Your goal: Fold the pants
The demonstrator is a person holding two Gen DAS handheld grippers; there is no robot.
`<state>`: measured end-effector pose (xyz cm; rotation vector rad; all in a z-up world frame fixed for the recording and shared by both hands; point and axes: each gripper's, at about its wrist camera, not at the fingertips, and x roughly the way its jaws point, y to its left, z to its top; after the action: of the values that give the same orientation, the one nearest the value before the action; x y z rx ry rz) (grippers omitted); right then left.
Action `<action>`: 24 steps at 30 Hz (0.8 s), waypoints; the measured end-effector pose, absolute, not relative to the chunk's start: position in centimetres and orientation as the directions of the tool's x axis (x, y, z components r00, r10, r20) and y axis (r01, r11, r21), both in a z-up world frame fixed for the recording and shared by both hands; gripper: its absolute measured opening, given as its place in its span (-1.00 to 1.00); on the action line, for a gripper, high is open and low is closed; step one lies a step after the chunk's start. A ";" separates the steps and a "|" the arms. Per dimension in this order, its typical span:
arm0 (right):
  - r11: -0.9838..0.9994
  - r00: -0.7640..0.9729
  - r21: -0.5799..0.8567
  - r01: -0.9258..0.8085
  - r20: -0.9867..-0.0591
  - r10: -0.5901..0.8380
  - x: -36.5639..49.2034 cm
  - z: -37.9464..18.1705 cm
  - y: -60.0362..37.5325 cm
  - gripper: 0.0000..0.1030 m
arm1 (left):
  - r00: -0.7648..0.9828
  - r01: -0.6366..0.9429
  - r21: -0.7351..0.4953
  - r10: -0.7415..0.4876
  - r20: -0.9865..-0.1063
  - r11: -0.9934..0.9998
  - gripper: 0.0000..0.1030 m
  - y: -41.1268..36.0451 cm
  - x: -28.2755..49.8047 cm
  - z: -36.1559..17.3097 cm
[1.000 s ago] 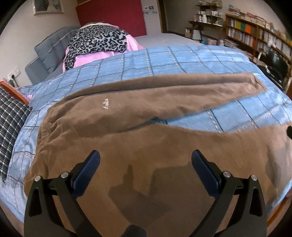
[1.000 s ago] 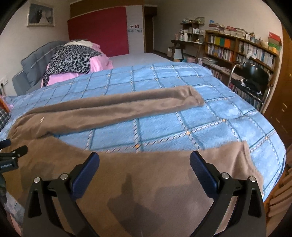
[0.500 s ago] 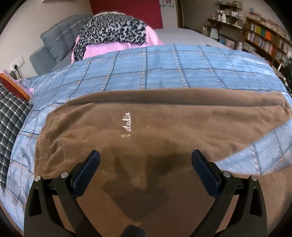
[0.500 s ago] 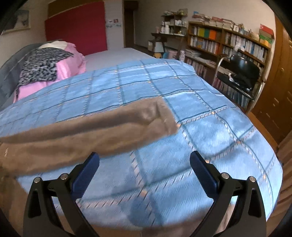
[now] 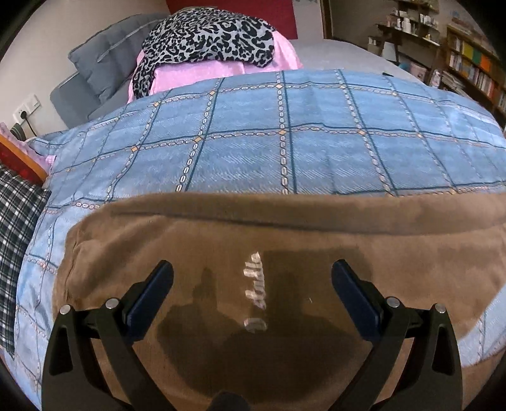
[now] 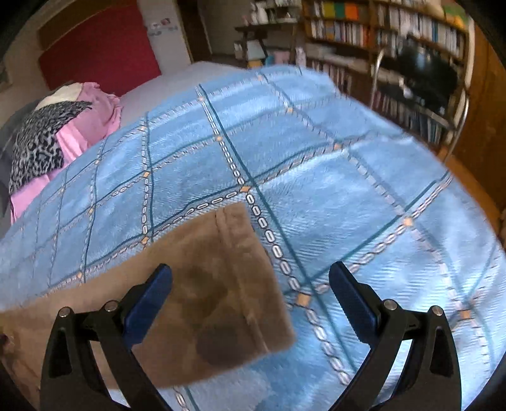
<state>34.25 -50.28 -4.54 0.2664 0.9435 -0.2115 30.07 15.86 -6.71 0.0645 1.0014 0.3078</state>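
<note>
Brown fleece pants (image 5: 284, 240) lie spread on the blue checked bedspread (image 5: 284, 132). In the left wrist view the waist part with a white embroidered logo (image 5: 254, 294) lies under my open, empty left gripper (image 5: 252, 278), which hovers just above it. In the right wrist view the far leg's hemmed cuff (image 6: 227, 278) lies between and just left of my open, empty right gripper (image 6: 250, 281). The near leg is out of sight in both views.
A pink bundle with a leopard-print cloth (image 5: 205, 41) and grey pillows (image 5: 104, 69) sit at the head of the bed. A plaid cloth (image 5: 15, 227) lies at the left. Bookshelves (image 6: 379, 28) and a black chair (image 6: 423, 76) stand beyond the bed's right edge.
Both grippers have moved forward over the pants: the left one toward the waist and logo, the right one toward the far leg's cuff. Both stayed open.
</note>
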 end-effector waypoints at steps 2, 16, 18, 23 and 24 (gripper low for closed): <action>0.952 0.556 0.146 0.269 -0.831 -0.029 35.6 -5.5 -49.8 0.91 | 0.492 -0.223 0.204 0.290 -0.821 0.953 0.96 16.0 31.0 -7.3; 0.969 0.633 -0.076 0.234 -0.745 -0.211 37.8 -2.9 -45.7 -0.87 | 0.459 -0.218 0.219 0.299 -0.837 0.951 0.96 15.6 35.8 -9.9; 0.958 0.642 -0.093 0.271 -0.724 -0.252 38.3 -2.0 -46.4 -0.88 | 0.461 -0.218 0.220 0.299 -0.835 0.951 0.96 15.4 36.7 -10.1; 0.971 0.624 0.003 0.240 -0.766 -0.152 39.0 -3.3 -46.9 -0.83 | 0.449 -0.231 0.213 0.298 -0.842 0.949 0.96 15.4 38.1 -10.9; 0.968 0.620 0.011 0.251 -0.770 -0.152 39.1 -3.5 -47.2 -0.70 | 0.443 -0.239 0.201 0.291 -0.848 0.950 0.96 15.7 38.2 -11.0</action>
<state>39.08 -47.22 -3.48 0.1211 0.8720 -0.2320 38.16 15.74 -11.02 0.0544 1.0617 0.3293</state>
